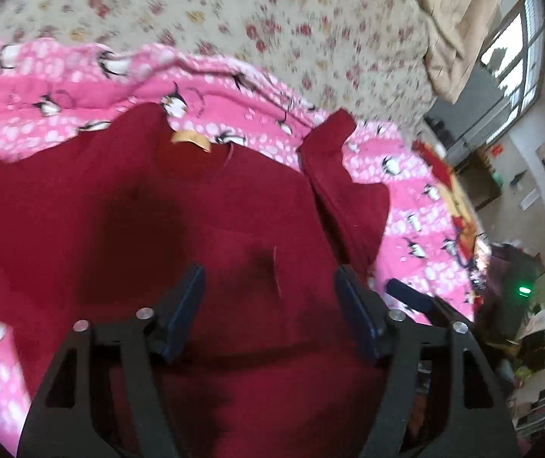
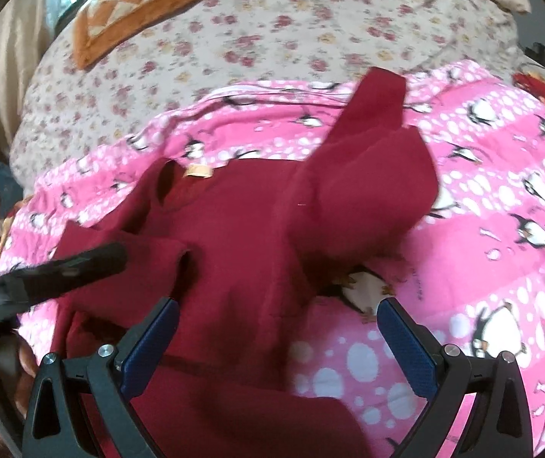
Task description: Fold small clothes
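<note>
Currently both the left gripper and right gripper hover jaws spread, empty, over the red shirt on the pink penguin blanket; loose bunched sleeve risks a crooked fold.

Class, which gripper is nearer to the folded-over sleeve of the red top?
Right. The right gripper hovers open just below the sleeve; the left gripper, also open, sits over the red top, farther away.
</note>
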Motion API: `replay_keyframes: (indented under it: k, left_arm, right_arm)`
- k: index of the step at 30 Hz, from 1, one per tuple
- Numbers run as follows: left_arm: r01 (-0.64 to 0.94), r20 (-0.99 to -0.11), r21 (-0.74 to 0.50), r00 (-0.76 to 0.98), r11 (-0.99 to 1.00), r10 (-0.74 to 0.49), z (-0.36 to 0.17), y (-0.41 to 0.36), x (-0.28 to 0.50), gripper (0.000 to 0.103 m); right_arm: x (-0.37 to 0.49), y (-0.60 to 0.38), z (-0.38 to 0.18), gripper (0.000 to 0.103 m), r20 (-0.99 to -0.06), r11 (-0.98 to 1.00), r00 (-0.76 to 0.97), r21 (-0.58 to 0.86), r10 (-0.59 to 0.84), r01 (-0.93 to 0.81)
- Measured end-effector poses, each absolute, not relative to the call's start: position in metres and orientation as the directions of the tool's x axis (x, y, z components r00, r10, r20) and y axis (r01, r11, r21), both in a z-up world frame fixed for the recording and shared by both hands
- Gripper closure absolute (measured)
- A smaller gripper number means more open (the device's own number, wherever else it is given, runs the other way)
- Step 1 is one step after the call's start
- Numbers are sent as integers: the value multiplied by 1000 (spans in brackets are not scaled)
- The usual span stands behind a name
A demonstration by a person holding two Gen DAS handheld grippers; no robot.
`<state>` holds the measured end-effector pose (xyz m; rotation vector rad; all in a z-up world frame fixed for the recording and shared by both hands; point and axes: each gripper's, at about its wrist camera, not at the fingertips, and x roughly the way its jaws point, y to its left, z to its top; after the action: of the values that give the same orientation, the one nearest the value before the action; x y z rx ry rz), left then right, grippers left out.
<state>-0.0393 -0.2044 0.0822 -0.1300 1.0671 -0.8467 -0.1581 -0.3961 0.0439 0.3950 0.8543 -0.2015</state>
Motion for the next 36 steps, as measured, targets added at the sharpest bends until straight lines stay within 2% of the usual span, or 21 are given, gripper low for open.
replay_keyframes:
  k: [4, 8, 9, 11, 14, 15, 16, 17, 19, 22, 24, 29, 34, 36]
  left_arm:
    - [533, -756, -370, 303, 761, -580, 93, -161, -48, 32]
    - [462, -797, -142, 472, 876, -378, 88, -117, -48, 32]
    - [447, -802, -127, 480, 885, -357, 84, -109, -48, 32]
    - [404, -822, -128, 469, 906, -325, 69, -87, -43, 32]
    - [334, -842, -122, 464, 934, -276, 51, -64, -39, 32]
    - [316, -847, -122, 462, 941, -265, 47, -59, -38, 32]
    - [300, -849, -125, 461, 946, -258, 44, -55, -38, 32]
    - [278, -851, -134, 460, 951, -255, 41, -48, -36, 32]
    - [256, -852, -144, 459, 956, -252, 38, -46, -33, 32]
    - [233, -851, -152, 464, 961, -247, 38, -40, -30, 32]
    - [225, -851, -150, 466, 963, -242, 36, -39, -28, 32]
    - [216, -854, -155, 461, 964, -240, 32, -43, -22, 32]
    - [247, -846, -161, 463, 955, -263, 33, -58, -17, 32]
    - [273, -842, -151, 468, 950, -268, 34, -66, -16, 32]
  right_arm:
    - [-147, -373, 47, 3, -760, 944, 649, 241, 39, 225]
    - [-124, -348, 48, 10, -761, 976, 646, 177, 55, 126]
    - [-117, -345, 46, 15, -767, 978, 639, 174, 64, 111]
    - [-99, -341, 37, 19, -795, 977, 600, 189, 93, 99]
    - [-76, -335, 16, 42, -833, 980, 546, 173, 92, 99]
    - [-73, -331, 15, 54, -829, 986, 556, 137, 64, 91]
    - [-71, -324, 16, 76, -818, 993, 574, 99, 45, 63]
    - [-69, -319, 17, 84, -818, 996, 574, 81, 43, 42]
    - [-67, -312, 23, 95, -814, 999, 581, 39, 24, 13]
    - [-74, -315, 43, 97, -777, 1000, 629, -11, -8, -1]
    - [-78, -329, 58, 97, -752, 1000, 659, 10, -8, 24]
    - [-89, -371, 91, 97, -689, 987, 714, -14, -127, 162]
    - [-90, -418, 88, 97, -698, 949, 678, -7, -231, 316]
    - [-89, -426, 78, 97, -718, 943, 656, 0, -232, 334]
